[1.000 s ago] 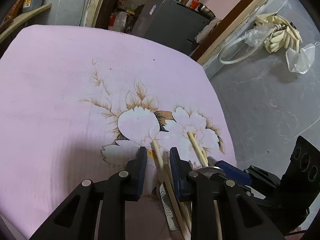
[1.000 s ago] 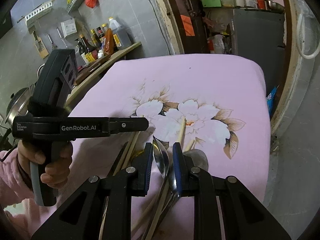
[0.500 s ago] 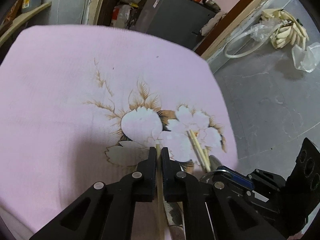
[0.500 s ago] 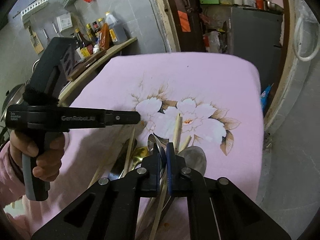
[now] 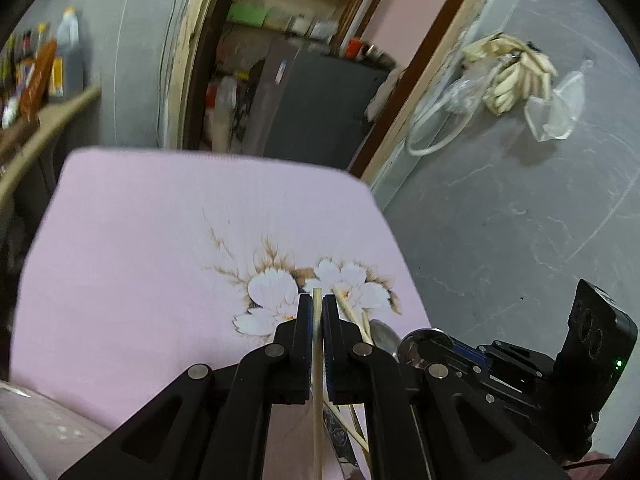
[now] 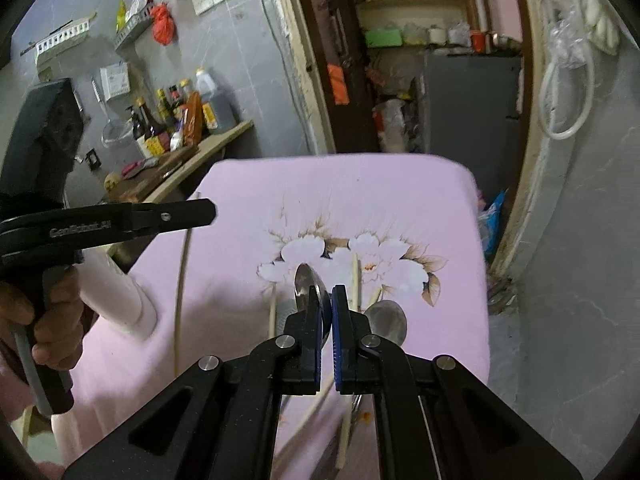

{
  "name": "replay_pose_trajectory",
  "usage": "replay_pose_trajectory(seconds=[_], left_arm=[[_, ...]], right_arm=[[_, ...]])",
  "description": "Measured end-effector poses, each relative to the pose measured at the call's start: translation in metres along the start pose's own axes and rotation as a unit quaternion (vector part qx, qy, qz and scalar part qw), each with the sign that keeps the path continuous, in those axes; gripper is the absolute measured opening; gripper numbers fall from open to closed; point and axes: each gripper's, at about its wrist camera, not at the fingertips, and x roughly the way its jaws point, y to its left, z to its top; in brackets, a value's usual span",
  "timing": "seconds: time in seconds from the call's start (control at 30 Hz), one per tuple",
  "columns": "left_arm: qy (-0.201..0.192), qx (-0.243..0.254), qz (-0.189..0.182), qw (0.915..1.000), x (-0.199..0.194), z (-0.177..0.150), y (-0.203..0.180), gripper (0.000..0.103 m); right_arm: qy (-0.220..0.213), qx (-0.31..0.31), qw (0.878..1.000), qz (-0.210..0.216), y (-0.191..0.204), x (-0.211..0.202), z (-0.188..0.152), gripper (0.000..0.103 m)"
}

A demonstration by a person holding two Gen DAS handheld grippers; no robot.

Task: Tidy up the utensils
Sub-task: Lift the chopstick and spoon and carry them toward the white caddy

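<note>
**Both grippers clamped: left on a chopstick, right on a spoon**

Pink floral cloth (image 5: 140,240) covers the work surface and fills the lower half of both views. Grey floor lies to its right, and a doorway with cluttered shelves stands behind it.

Right wrist view only: a wall shelf with sauce bottles (image 6: 180,116) at upper left. The person's hand (image 6: 48,320), in a pale pink sleeve, grips the handle of the left gripper (image 6: 212,212), seen side-on. A long chopstick (image 6: 181,292) hangs down from its tip, clear of the cloth. A second spoon (image 6: 388,320) lies bowl-up on the cloth just right of the fingers. Loose chopsticks (image 6: 355,280) rest across the flower print.

Left wrist view only: a bundle of pale gloves and plastic bags (image 5: 516,72) on the wall at upper right. The right gripper (image 5: 424,344) sits at lower right, with a metal spoon bowl just beside its tip.

Left gripper, own view: both pads are closed on the chopstick. The stick runs straight up the gap between them. Its end pokes just past the fingertips, and the rest passes down out of frame.

Right gripper, own view: pads closed on a metal spoon (image 6: 308,284). The bowl stands up past the left finger, tilted slightly left, over the flower print.
</note>
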Motion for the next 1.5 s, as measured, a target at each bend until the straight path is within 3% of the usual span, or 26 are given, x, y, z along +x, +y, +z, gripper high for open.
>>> replay_pose_trajectory(seconds=[0.37,0.73,1.2,1.5], left_arm=[[-0.092,0.009,-0.016,0.9956,-0.082,0.012,0.003,0.005],[-0.160,0.004,-0.029,0.9867,-0.168,0.039,0.039,0.005],[-0.237,-0.031,0.008,0.9710,-0.263,0.057,0.135,0.005],[-0.266,-0.046,0.057,0.9612,-0.268,0.045,0.187,0.005]], right_arm=[[-0.108,0.001,0.990,-0.093,0.050,-0.073,0.021,0.004],[-0.183,-0.004,0.980,-0.080,0.128,-0.117,0.064,0.004],[-0.233,-0.039,0.970,-0.049,0.238,-0.092,0.093,0.004],[-0.257,-0.023,0.961,-0.103,0.265,-0.058,0.085,0.004]])
